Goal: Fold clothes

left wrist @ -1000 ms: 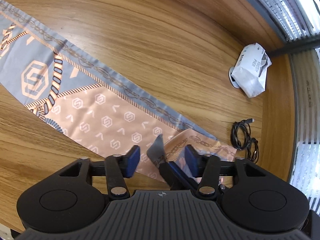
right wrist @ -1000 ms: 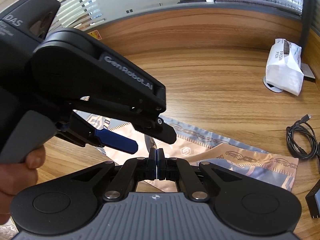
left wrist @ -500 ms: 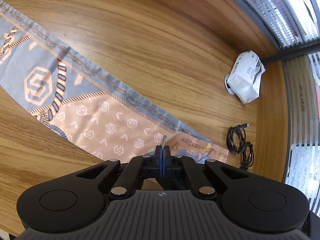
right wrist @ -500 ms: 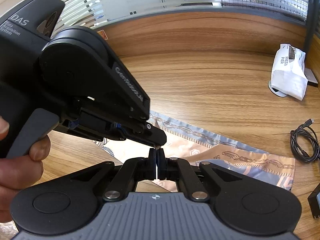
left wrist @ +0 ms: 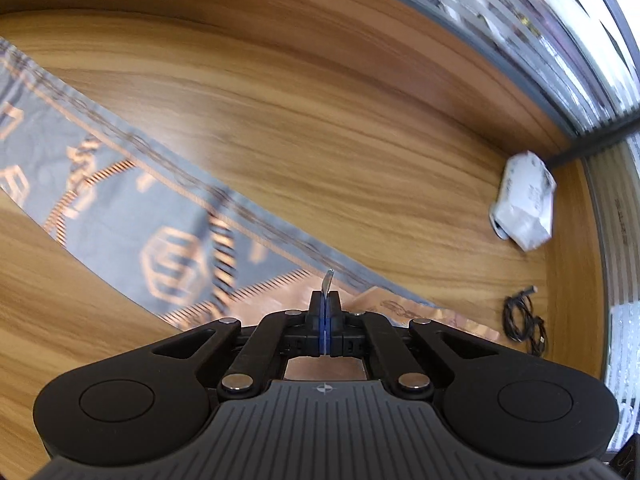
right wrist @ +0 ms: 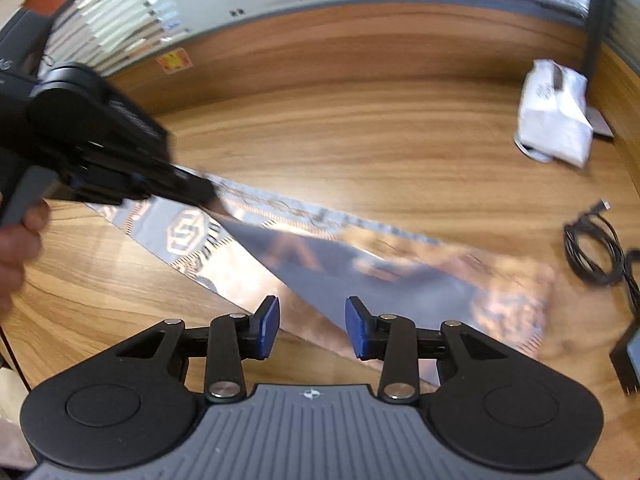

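A long grey and copper patterned scarf [left wrist: 152, 216] lies diagonally on the wooden table [left wrist: 320, 120]. My left gripper [left wrist: 326, 312] is shut on a corner of the scarf, with a cloth tip sticking up between the pads. In the right wrist view the left gripper [right wrist: 216, 200] holds that corner lifted at the left, and the scarf [right wrist: 360, 272] stretches taut from it over the part lying flat. My right gripper [right wrist: 312, 326] is open and empty, its blue pads just in front of the lifted cloth edge.
A white paper bag [left wrist: 526, 200] stands at the far right of the table, also in the right wrist view [right wrist: 554, 120]. A coiled black cable [right wrist: 592, 244] and a dark device [right wrist: 630, 356] lie at the right. Glass partitions run behind the table.
My left gripper closed on the scarf corner and pulled it up and to the left. My right gripper, shut on the same corner before, has opened and let go.
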Available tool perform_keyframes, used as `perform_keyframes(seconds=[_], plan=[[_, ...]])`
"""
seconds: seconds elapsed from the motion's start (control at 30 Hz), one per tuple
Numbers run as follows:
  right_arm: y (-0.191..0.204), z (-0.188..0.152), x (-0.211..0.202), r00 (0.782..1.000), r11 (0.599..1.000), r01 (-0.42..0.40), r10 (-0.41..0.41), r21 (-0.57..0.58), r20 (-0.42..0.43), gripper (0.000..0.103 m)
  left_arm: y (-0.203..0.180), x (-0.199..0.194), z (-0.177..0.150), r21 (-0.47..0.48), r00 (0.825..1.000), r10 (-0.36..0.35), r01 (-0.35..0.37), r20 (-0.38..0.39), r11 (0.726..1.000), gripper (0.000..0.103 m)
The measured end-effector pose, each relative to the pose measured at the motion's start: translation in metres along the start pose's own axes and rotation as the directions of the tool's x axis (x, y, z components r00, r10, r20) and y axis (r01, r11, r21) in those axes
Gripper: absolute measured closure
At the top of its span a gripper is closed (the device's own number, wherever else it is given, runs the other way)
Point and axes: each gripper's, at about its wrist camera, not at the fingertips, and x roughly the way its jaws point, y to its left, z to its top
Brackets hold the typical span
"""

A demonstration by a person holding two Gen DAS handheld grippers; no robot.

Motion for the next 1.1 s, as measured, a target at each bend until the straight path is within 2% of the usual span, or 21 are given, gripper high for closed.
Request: perform_keyframes(seconds=[0.33,0.5,0.7,1.1], plan=[[-0.018,-0.020,0.004,0.992,0.988,0.119,-0.114,0.101,-0.057,0.056,0.080,-0.017,0.038,0.014,0.996,0.060,-0.061,0.065,0.998,0.102],[-0.018,-0.020,0.011,0.986,0.980,0.159,-0.151,0.123,-0.069,0.055,0.116,-0.029,0.055,0.054,0.990,0.097,-0.103,0.105,0.993,0.102],[-0.008,-0.019,0.016,0.982,0.974,0.182,-0.171,0.139,-0.085,0.054,0.166,-0.043,0.081,0.097,0.971,0.179,-0.196,0.158,0.976,0.102],[0.007,0.000,0.037,0.974,0.960,0.216,-0.199,0.180,-0.108,0.053,0.243,-0.055,0.112,0.110,0.932,0.290,-0.319,0.215,0.941,0.102]])
